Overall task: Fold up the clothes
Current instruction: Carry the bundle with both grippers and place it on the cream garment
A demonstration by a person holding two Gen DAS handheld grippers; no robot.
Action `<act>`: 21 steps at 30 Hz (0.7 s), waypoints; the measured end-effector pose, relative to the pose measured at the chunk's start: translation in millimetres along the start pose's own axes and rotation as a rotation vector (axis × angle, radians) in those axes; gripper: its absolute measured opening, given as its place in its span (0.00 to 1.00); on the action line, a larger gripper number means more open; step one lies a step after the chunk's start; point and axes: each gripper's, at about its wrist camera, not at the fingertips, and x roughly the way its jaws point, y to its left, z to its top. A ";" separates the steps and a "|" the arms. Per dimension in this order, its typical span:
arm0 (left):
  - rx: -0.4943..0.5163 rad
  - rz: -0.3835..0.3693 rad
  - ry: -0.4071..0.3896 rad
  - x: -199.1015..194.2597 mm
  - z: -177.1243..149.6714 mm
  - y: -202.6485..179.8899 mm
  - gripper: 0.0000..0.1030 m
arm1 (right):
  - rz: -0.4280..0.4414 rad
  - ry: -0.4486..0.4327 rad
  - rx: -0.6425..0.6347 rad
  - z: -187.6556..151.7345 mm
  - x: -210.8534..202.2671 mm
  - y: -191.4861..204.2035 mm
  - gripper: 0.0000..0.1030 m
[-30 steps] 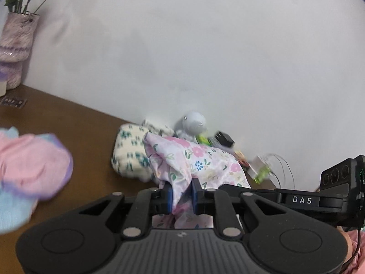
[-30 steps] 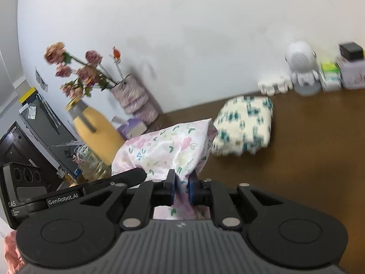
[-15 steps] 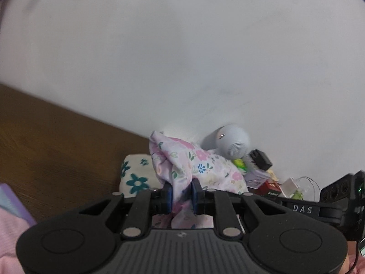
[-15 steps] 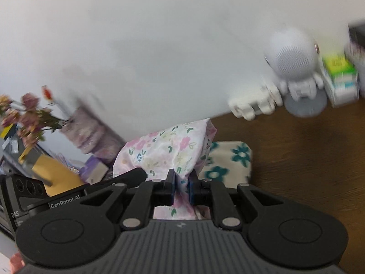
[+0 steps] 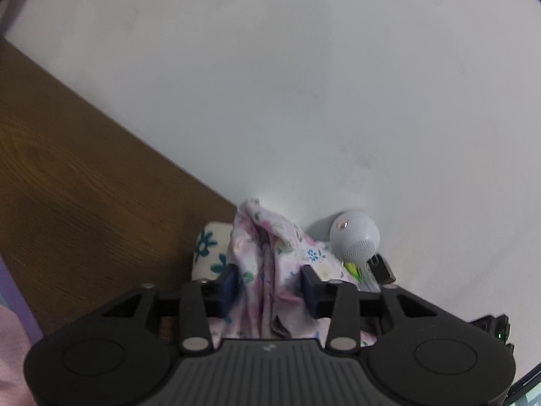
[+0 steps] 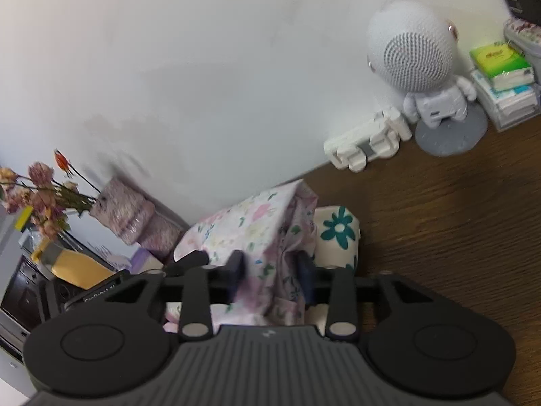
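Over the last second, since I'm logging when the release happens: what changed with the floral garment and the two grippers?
Both grippers carried the pink floral garment toward the wall, onto the folded teal-flowered piece. The left gripper and right gripper, clamped on it before, are now opening; the cloth sits loosely between the spread fingers. The folded piece, the white robot figure and the vase stayed put.

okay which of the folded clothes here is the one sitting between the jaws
The pink floral garment, on top of the cream one with teal flowers. It sits between both sets of jaws, which are opening; the cream one lies beneath, ungripped.
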 end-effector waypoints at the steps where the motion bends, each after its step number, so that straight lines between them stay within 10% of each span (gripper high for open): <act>1: 0.005 0.006 -0.024 -5.2 2.0 -1.5 0.45 | -0.010 -0.021 -0.007 1.4 -5.3 1.1 0.40; 6: 0.049 0.007 -0.142 -22.8 11.2 -16.4 0.42 | -0.051 -0.136 -0.087 5.5 -19.6 17.5 0.40; 11: 0.174 0.061 -0.135 -7.3 8.8 -40.6 0.13 | -0.074 -0.173 -0.229 3.8 -12.6 47.5 0.22; 21: 0.218 0.150 -0.092 24.4 -9.9 -41.6 0.14 | -0.165 -0.113 -0.306 -9.8 16.7 58.9 0.22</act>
